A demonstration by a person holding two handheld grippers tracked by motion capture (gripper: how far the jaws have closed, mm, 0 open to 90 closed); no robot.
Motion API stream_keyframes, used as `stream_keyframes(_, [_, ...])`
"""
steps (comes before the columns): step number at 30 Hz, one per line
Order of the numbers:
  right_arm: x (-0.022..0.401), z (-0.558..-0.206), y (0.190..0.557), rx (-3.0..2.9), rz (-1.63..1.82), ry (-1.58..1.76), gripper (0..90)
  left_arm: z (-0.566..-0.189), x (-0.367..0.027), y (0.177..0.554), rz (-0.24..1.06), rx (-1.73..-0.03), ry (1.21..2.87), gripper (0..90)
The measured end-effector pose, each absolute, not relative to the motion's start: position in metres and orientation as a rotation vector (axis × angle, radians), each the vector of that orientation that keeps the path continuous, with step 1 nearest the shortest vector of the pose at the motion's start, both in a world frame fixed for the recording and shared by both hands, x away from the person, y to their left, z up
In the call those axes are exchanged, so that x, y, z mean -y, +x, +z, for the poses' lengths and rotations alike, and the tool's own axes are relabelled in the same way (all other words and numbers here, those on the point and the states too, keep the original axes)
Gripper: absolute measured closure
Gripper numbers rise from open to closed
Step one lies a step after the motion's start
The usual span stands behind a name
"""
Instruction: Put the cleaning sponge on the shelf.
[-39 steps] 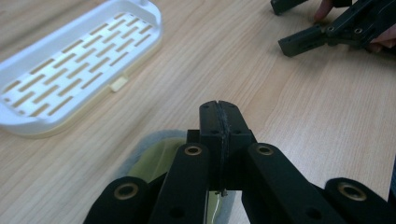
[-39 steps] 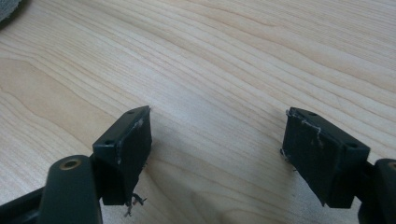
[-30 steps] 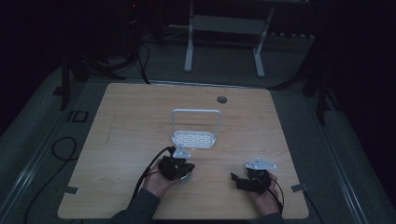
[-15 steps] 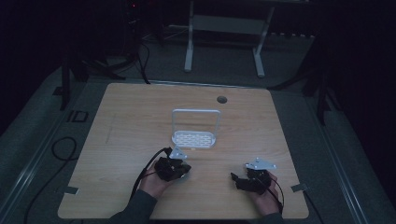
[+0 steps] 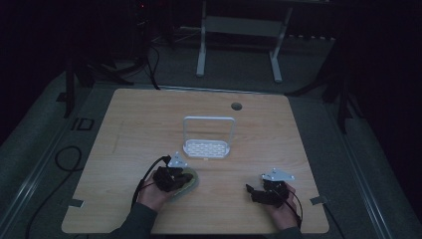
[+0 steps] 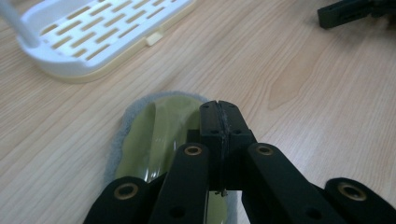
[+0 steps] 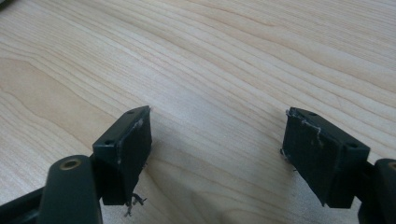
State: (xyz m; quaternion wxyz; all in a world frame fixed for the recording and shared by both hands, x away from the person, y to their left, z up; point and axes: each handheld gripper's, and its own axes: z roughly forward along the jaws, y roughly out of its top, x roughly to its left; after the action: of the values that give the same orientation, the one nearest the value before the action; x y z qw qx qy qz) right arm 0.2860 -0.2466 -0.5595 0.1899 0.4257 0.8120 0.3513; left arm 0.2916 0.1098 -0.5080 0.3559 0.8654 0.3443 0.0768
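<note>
Here the left gripper pinches a half-hidden green pad; right gripper fingers gape wide.

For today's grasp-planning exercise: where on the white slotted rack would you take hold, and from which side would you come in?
Grip the white slotted rack by the top bar of its upright handle loop, probably coming down from above with the jaws either side of the bar. The loop stands clear above the low tray, while the tray lies flat on the table, leaving little edge to pinch. The open right gripper is free.
</note>
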Motion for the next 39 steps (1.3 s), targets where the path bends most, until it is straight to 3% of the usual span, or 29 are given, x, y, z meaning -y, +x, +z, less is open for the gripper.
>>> stream_keyframes(26, [0.247,-0.56,0.286,-2.282,0.988,1.196,23.4,-0.502,-0.166,0.279,0.29,-1.02,2.236,88.8])
stream_keyframes(30, [0.247,-0.56,0.286,-2.282,0.988,1.196,23.4,-0.494,-0.173,0.279,0.284,-0.999,2.231,86.8])
stream_keyframes(39, [0.247,-0.56,0.286,-2.281,0.988,1.196,23.4,-0.474,-0.178,0.288,0.301,-0.938,2.266,70.3])
